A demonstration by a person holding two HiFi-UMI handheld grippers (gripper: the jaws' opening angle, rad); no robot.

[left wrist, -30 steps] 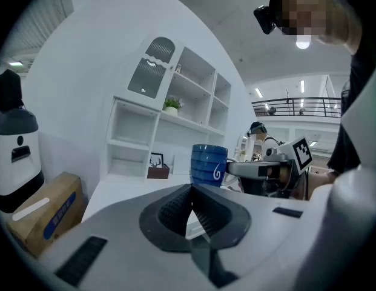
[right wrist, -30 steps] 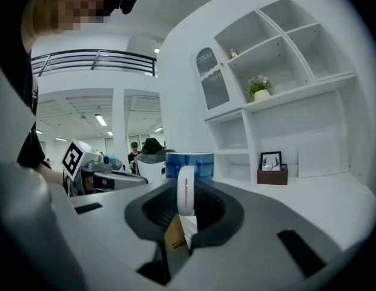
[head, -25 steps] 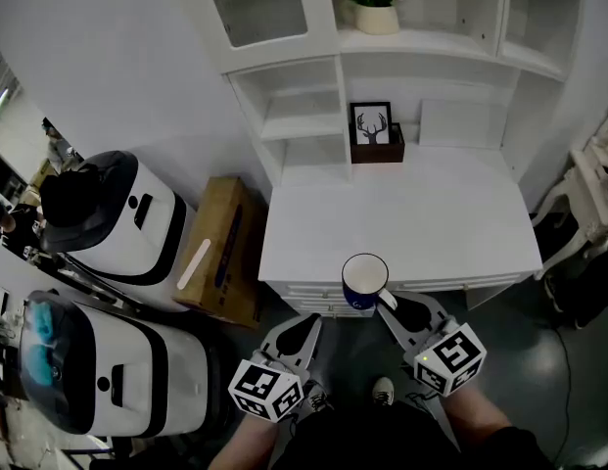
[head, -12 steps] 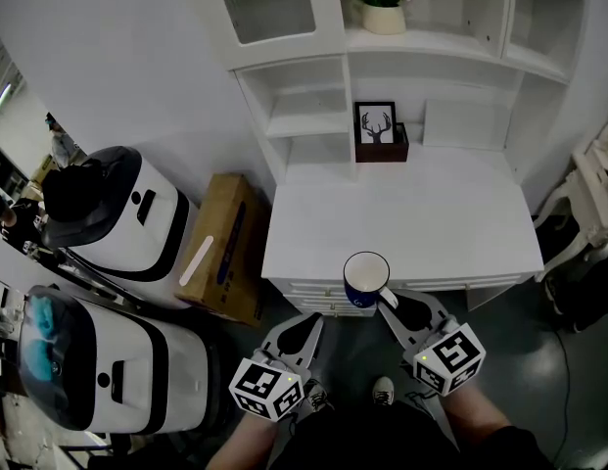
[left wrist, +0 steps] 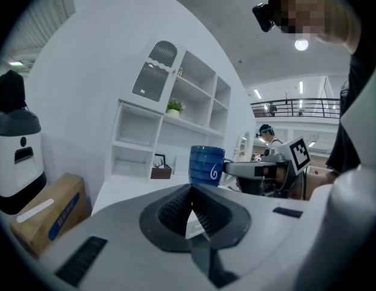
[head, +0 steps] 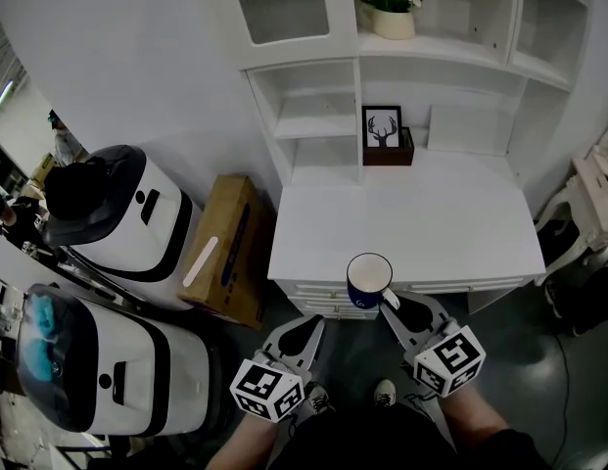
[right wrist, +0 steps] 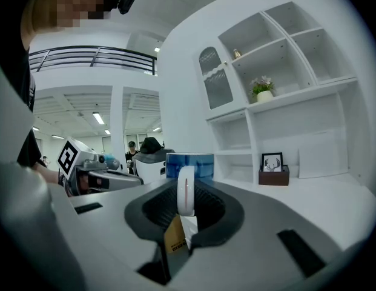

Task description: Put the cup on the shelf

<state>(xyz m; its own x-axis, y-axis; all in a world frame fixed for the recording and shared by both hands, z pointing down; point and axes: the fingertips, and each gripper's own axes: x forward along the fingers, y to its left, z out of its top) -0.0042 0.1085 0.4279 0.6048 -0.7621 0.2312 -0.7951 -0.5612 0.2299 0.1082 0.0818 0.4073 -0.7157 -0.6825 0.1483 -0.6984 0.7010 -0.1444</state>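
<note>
A blue cup point(head: 368, 280) with a white inside hangs upright over the front edge of the white desk point(head: 450, 233). My right gripper point(head: 392, 304) is shut on its white handle point(right wrist: 186, 190), with the cup body point(right wrist: 189, 164) just beyond the jaws. My left gripper point(head: 305, 333) is lower left of the cup, shut and empty, its fingers meeting in a V point(left wrist: 191, 190). From it the cup point(left wrist: 206, 164) shows ahead to the right. The white shelf unit point(head: 313, 125) rises at the desk's back, its small left cubbies bare.
A framed deer picture point(head: 383, 128) stands in a brown holder at the desk's back. A flower pot point(head: 394, 20) sits on a higher shelf. A cardboard box point(head: 230, 248) and two white machines point(head: 122, 213) point(head: 108, 360) stand on the floor at left.
The head view has shifted a little, so the shelf and desk sit slightly lower and further right. The cup stays held in the right gripper, and the left stays shut.
</note>
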